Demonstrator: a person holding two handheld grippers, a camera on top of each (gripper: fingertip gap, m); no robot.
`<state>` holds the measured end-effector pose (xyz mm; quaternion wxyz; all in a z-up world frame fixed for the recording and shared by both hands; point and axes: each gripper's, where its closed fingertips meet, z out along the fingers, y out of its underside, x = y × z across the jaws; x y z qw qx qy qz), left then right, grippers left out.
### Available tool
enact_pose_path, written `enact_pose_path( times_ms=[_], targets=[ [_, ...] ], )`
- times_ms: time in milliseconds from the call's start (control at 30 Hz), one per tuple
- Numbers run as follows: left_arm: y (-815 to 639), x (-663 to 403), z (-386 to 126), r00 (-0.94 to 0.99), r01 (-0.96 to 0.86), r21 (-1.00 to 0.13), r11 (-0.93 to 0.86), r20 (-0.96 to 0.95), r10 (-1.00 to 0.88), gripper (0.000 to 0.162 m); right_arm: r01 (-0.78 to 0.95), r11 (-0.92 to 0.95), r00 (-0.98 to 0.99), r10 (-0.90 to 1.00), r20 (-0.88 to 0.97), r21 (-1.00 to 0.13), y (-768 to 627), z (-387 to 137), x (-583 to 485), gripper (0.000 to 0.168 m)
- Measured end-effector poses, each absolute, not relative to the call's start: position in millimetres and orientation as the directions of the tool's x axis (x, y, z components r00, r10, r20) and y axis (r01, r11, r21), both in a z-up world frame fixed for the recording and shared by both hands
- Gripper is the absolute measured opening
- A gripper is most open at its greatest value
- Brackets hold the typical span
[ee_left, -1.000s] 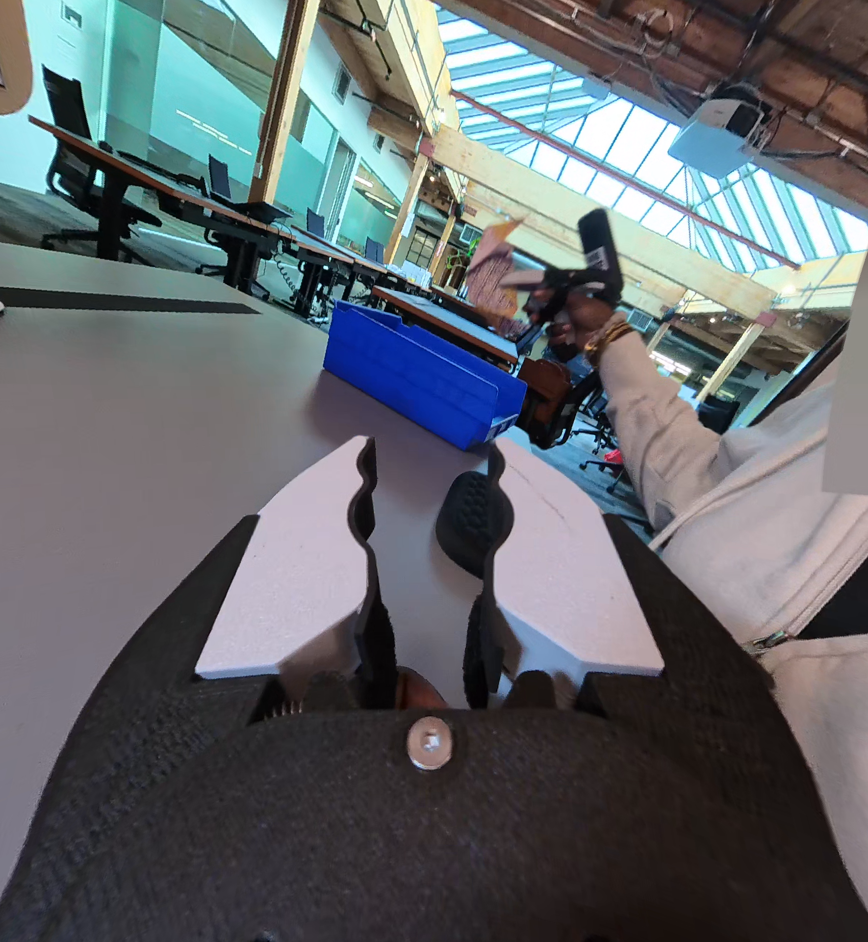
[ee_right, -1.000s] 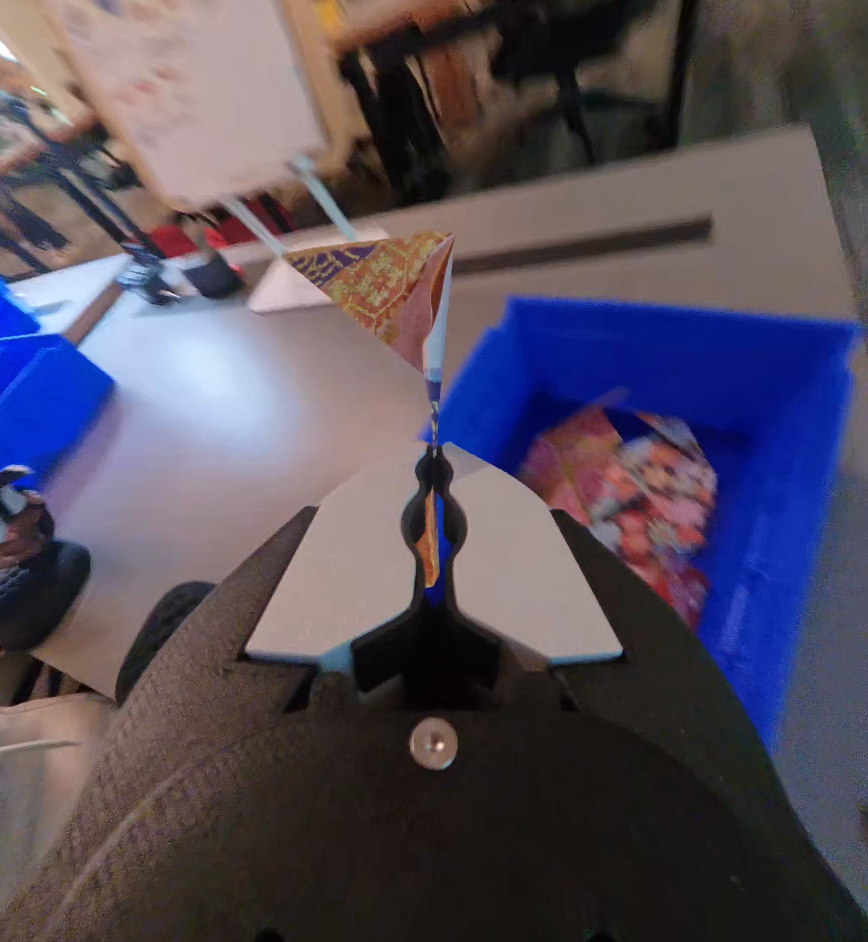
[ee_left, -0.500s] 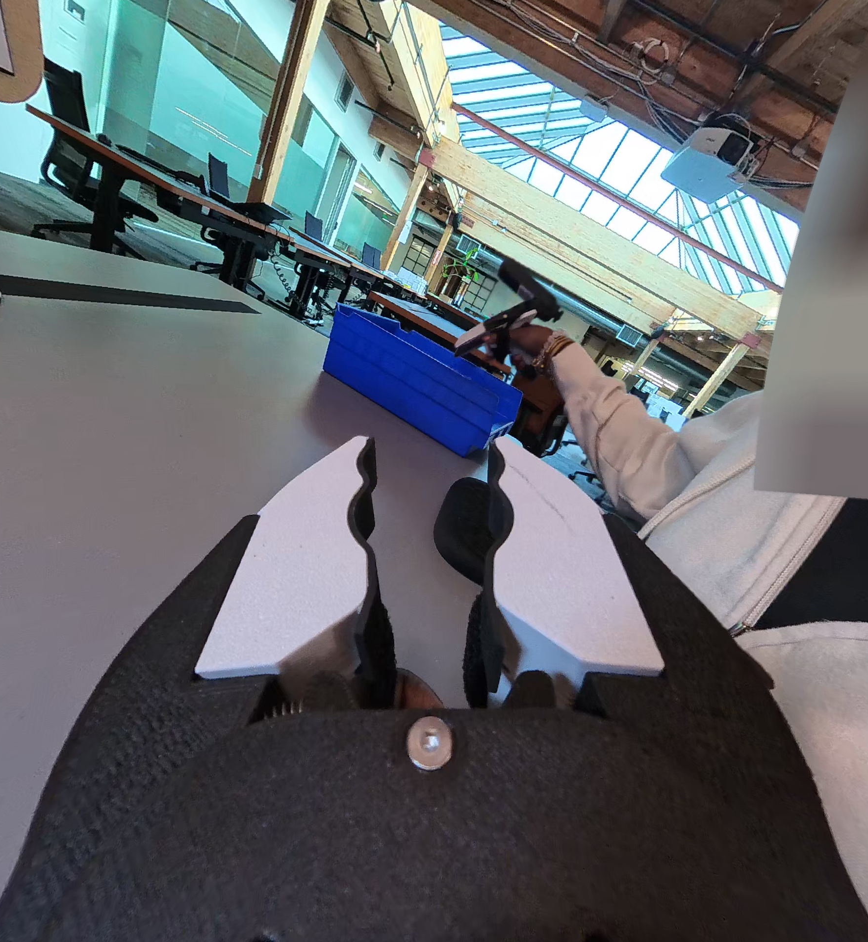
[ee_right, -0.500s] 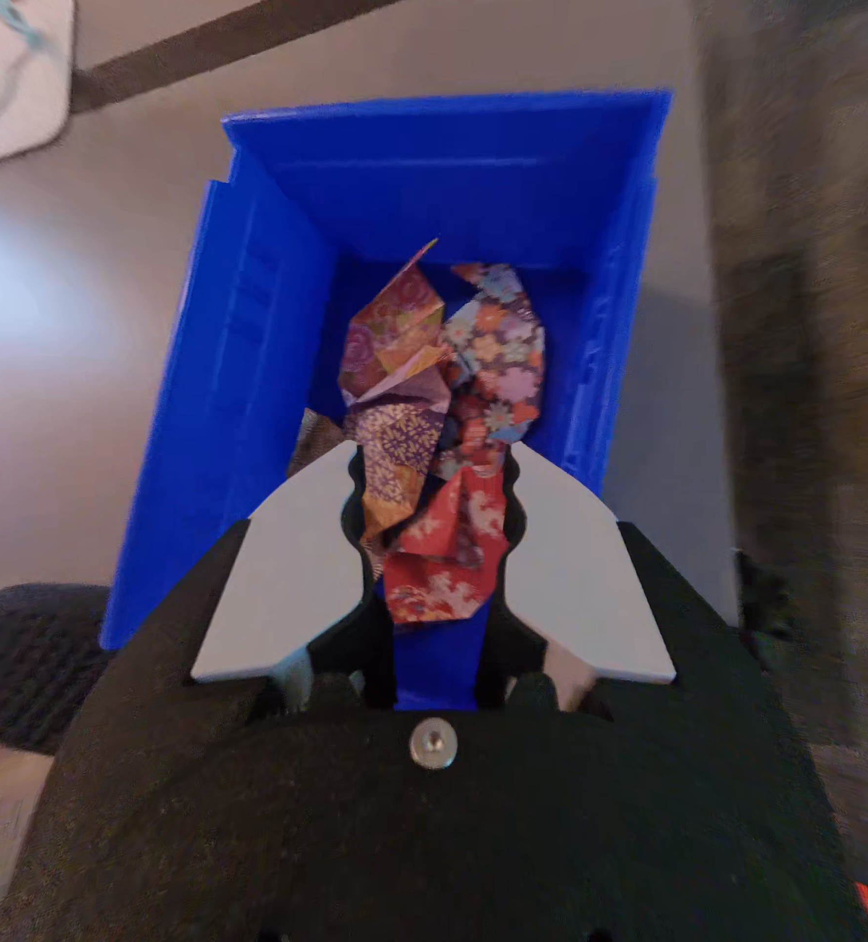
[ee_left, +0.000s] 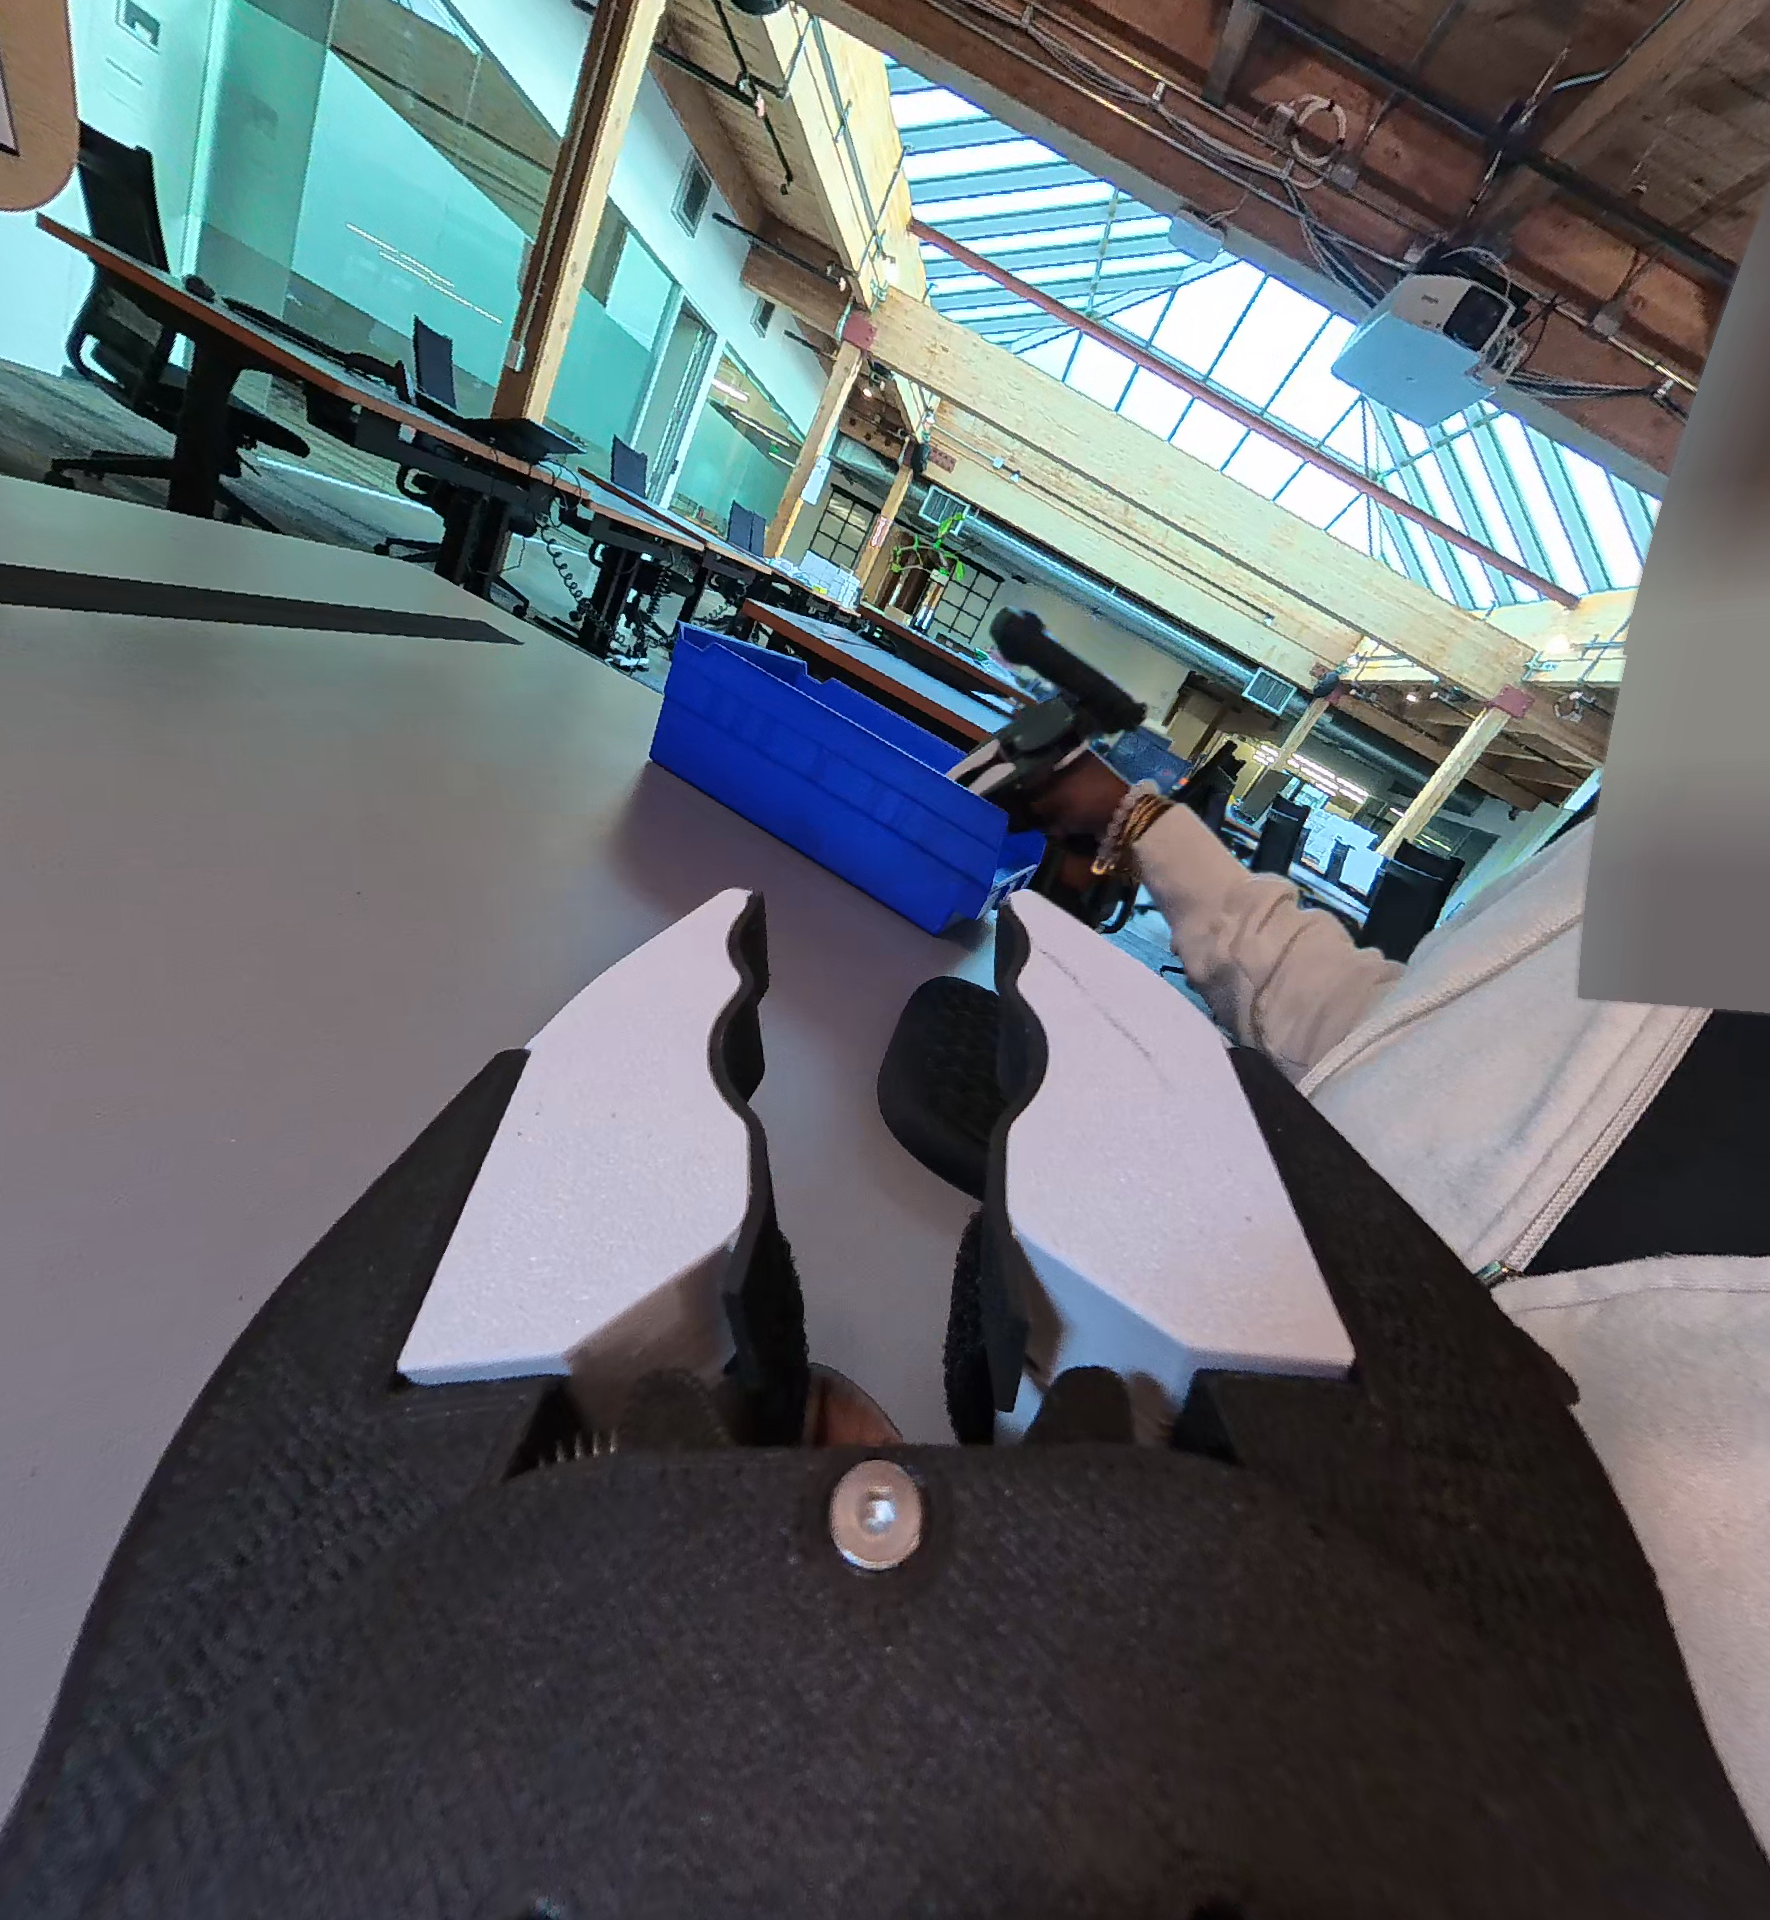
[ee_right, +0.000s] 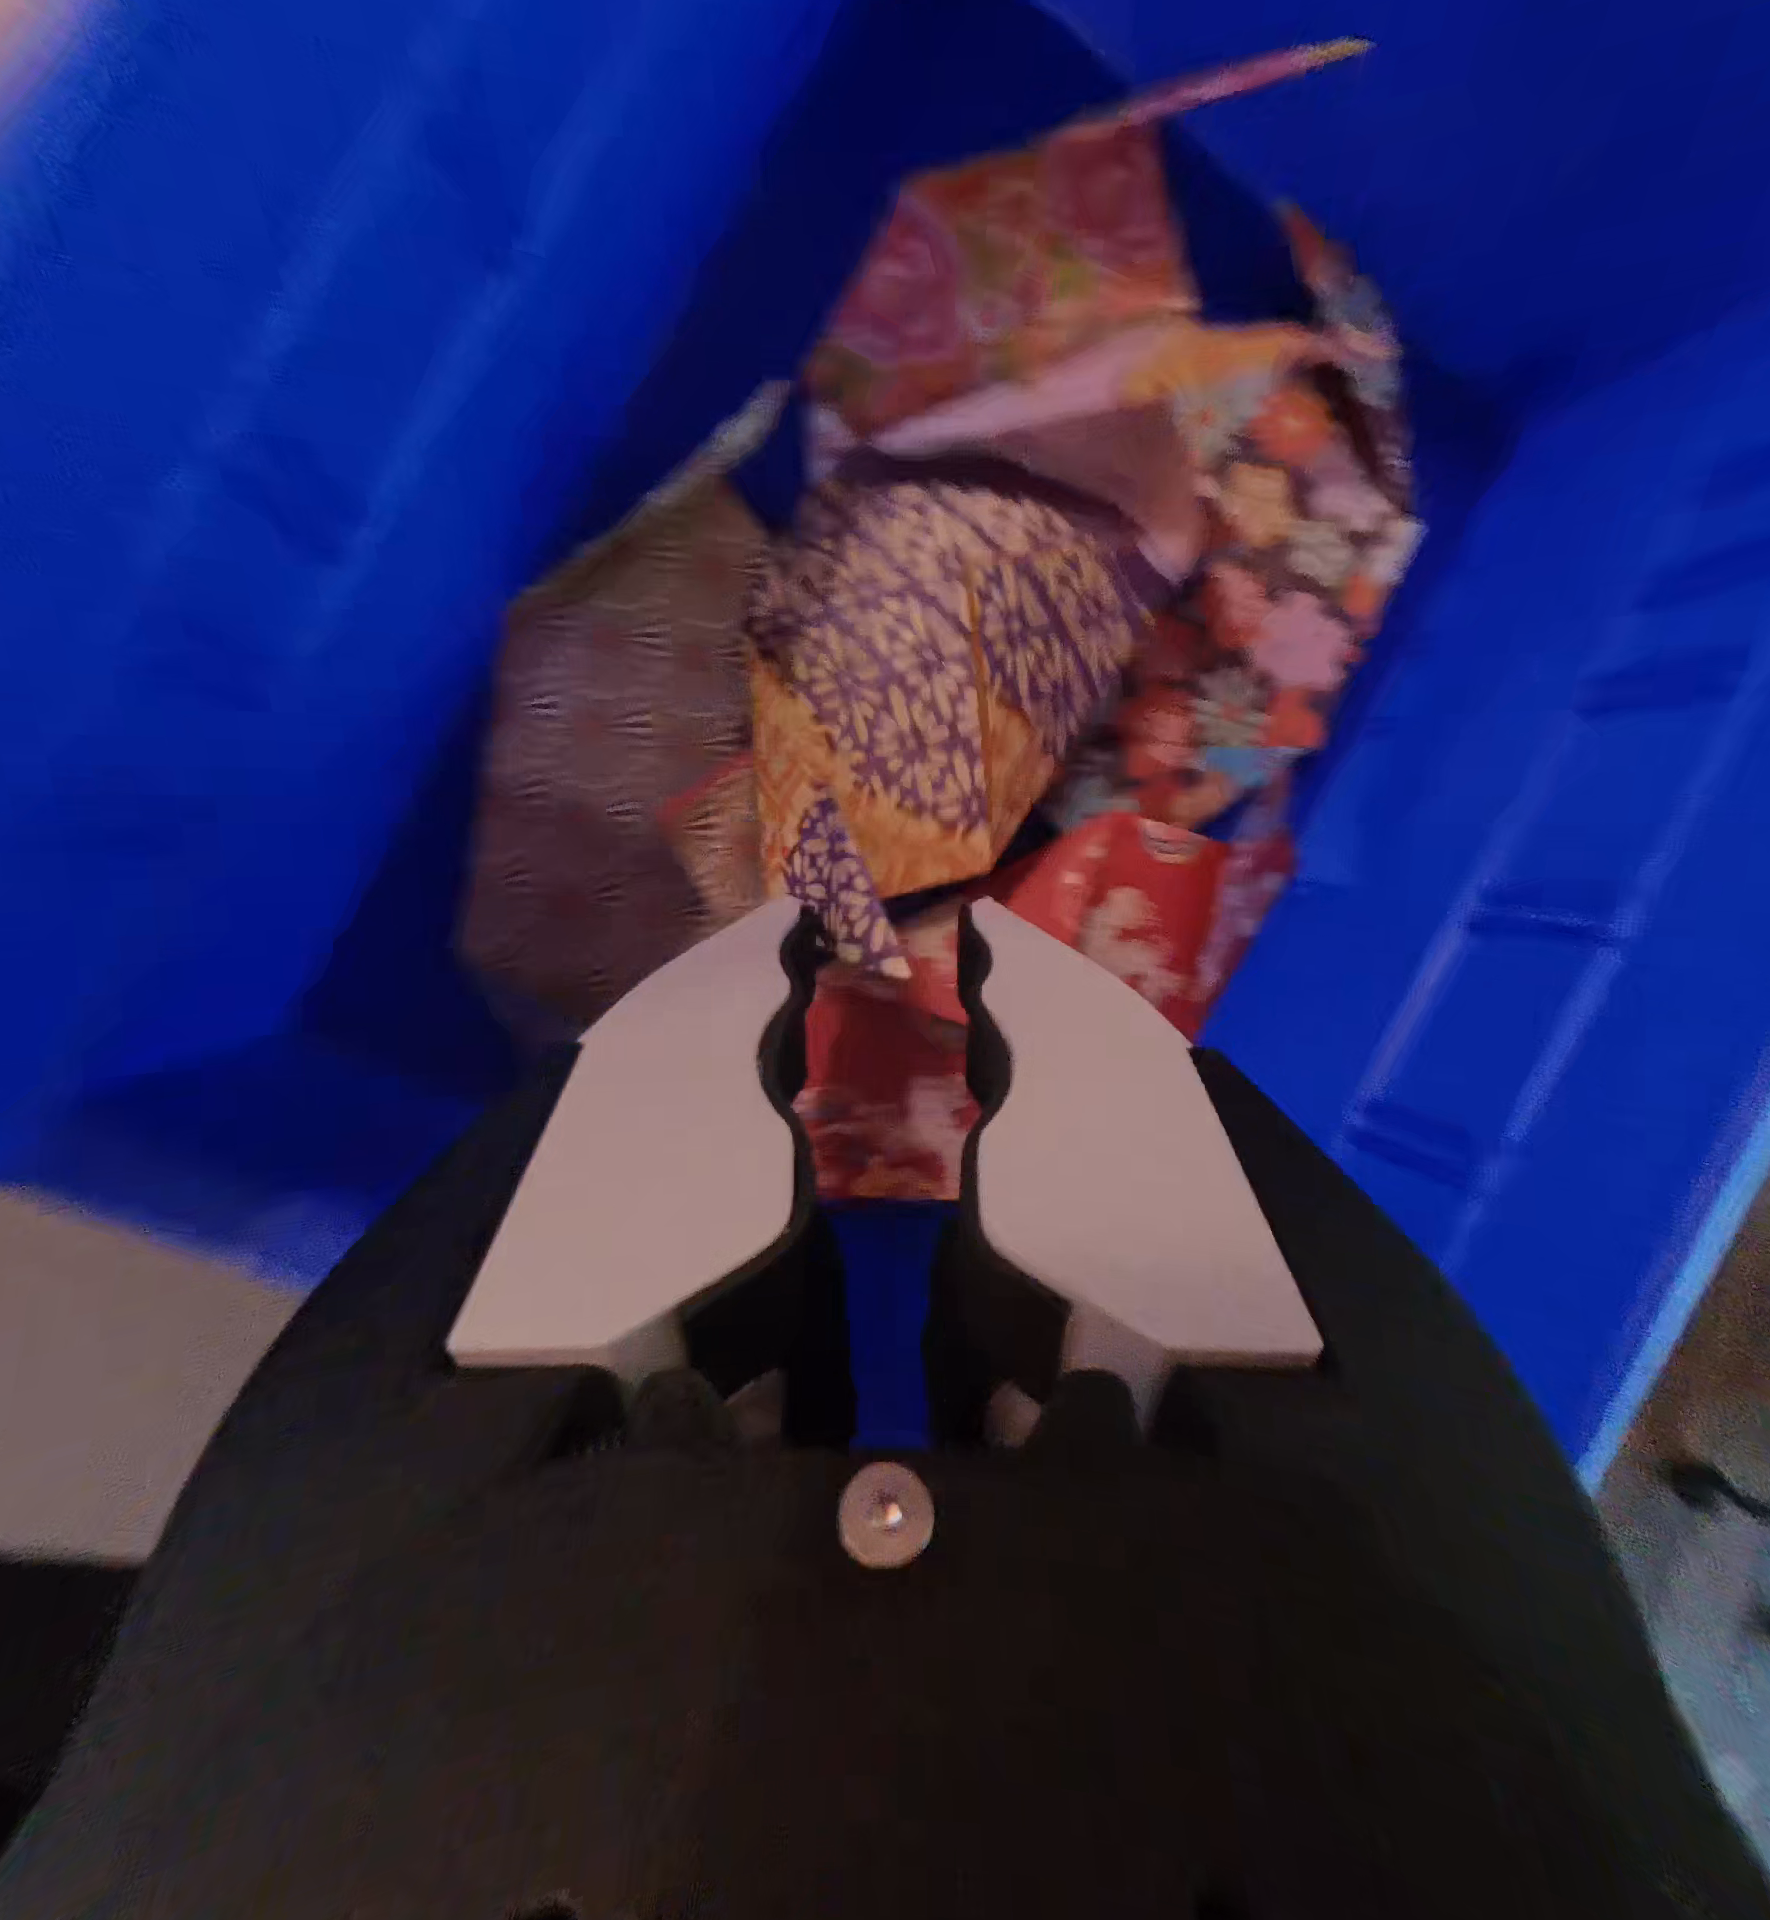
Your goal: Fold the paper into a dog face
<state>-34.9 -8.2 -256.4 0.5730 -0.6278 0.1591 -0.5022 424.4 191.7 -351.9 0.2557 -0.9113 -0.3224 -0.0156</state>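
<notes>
The folded purple-and-orange patterned paper [ee_right: 922,707] lies on top of a pile of folded patterned papers [ee_right: 1265,644] inside the blue bin [ee_right: 237,520]. My right gripper [ee_right: 881,925] is open and low inside the bin. The paper's lower tip reaches just between its fingertips, and the jaws do not clamp it. The view is blurred. In the left wrist view the right gripper [ee_left: 1042,727] shows at the near end of the blue bin [ee_left: 819,790]. My left gripper [ee_left: 876,914] is open and empty, low over the grey table [ee_left: 237,883].
A black rounded textured object [ee_left: 948,1091] lies on the table between my left fingers. A person's light sleeve [ee_left: 1265,945] reaches from the right toward the bin. Desks and chairs stand beyond the table's far edge. One gripper's finger ends stand about 50 cm off the other's. My left gripper is the nearer one to the black rounded textured object [ee_left: 948,1091]: about 20 cm, against 35 cm.
My right gripper carried the folded paper over the bin, opened and let it fall onto the pile. It then sank lower into the bin with its jaws narrower. The left gripper stayed still.
</notes>
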Motion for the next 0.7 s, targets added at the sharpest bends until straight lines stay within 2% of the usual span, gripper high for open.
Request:
enact_pose_path(
  times_ms=[33,100,167,233,300,367,467,600,700],
  targets=[
    [-9,-35,-256,0.445,0.374,-0.881,-0.290,0.445,-0.777,0.042,0.579,-0.666,0.809,0.540,0.232,-0.471,198,-348,431,0.029],
    [-9,-34,-256,0.446,0.374,-0.883,-0.283,0.438,-0.781,0.042,0.504,-0.605,0.855,0.452,0.255,-0.616,209,-318,428,0.030],
    [-10,-35,-254,0.450,0.378,-0.887,-0.266,0.427,-0.784,0.042,0.398,-0.404,0.891,0.385,0.241,-0.824,210,-266,408,0.035],
    [-10,-36,-252,0.471,0.375,-0.898,-0.229,0.398,-0.788,0.042,0.288,-0.112,0.903,0.362,0.230,-0.951,194,-210,379,0.059],
    [-9,-37,-249,0.524,0.346,-0.924,-0.166,0.337,-0.782,0.044,0.193,0.124,0.906,0.360,0.225,-0.973,169,-171,350,0.086],
    [-9,-37,-244,0.605,0.288,-0.955,-0.070,0.238,-0.759,0.052,0.104,0.313,0.885,0.404,0.232,-0.944,145,-144,316,0.114],
    [-12,-37,-234,0.731,0.175,-0.982,0.072,0.081,-0.677,0.080,0.006,0.401,0.815,0.529,0.236,-0.916,128,-131,260,0.145],
    [-20,-49,-222,0.842,0.061,-0.989,0.136,-0.022,-0.539,0.120,-0.034,0.388,0.660,0.701,0.271,-0.921,125,-139,184,0.146],
    [-29,-84,-206,0.922,-0.027,-0.976,0.215,-0.108,-0.373,0.129,-0.012,0.364,0.592,0.753,0.287,-0.931,132,-155,138,0.146]
  ],
)
